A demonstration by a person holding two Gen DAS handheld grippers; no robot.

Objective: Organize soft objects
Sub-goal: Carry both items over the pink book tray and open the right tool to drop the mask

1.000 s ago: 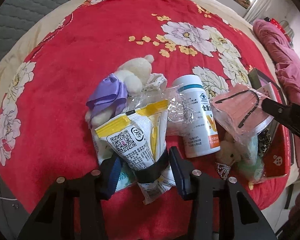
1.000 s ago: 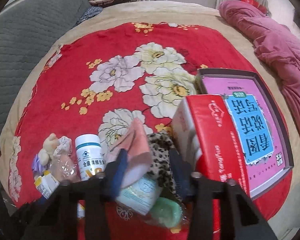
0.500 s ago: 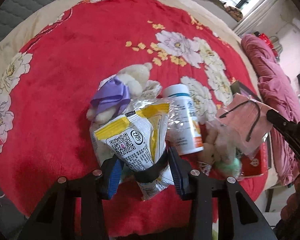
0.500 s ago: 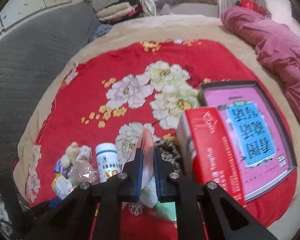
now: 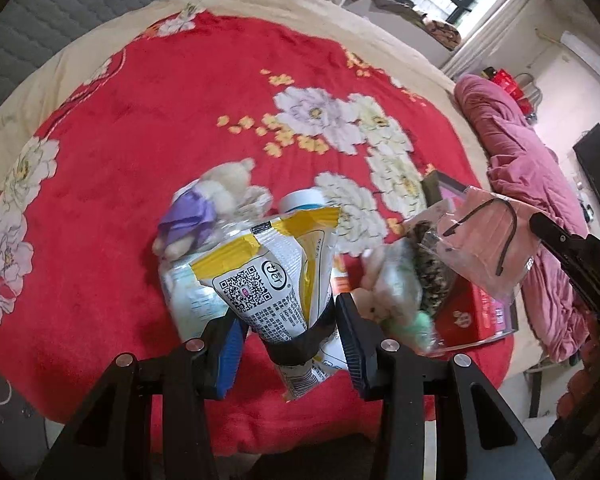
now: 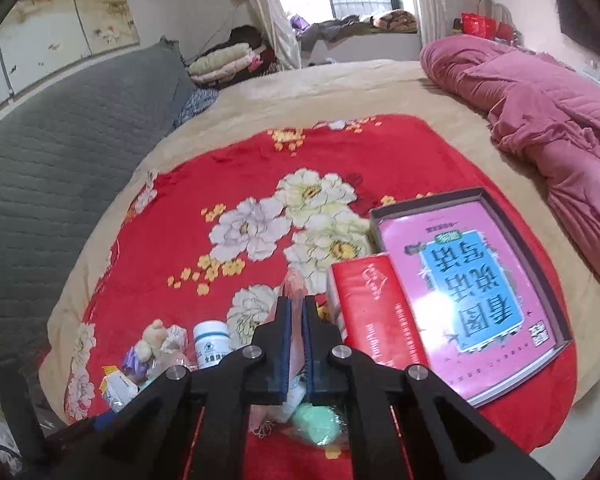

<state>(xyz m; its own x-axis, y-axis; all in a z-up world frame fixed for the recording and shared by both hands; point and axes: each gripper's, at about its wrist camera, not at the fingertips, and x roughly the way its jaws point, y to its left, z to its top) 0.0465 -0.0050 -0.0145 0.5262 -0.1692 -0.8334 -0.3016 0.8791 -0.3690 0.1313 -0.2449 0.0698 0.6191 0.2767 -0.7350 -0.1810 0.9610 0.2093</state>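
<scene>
My left gripper (image 5: 288, 320) is shut on a white and yellow snack packet (image 5: 274, 268) and holds it above the red flowered blanket (image 5: 140, 120). My right gripper (image 6: 296, 308) is shut on a bagged pink face mask (image 6: 294, 284), seen lifted at the right of the left wrist view (image 5: 488, 248). On the blanket below lie a cream plush bear with purple cloth (image 5: 204, 208), a second small plush in plastic (image 5: 384, 292) and a green soft ball (image 6: 316, 424).
A white pill bottle (image 6: 212, 346) stands by the bear. A red box (image 6: 376, 320) leans on a pink book in a grey tray (image 6: 472, 280). A pink quilt (image 6: 540, 120) lies at the right. The bed edge is near me.
My right gripper closed on the bagged mask and lifted it. My left gripper rose with the snack packet. Both views pulled up and back from the bed.
</scene>
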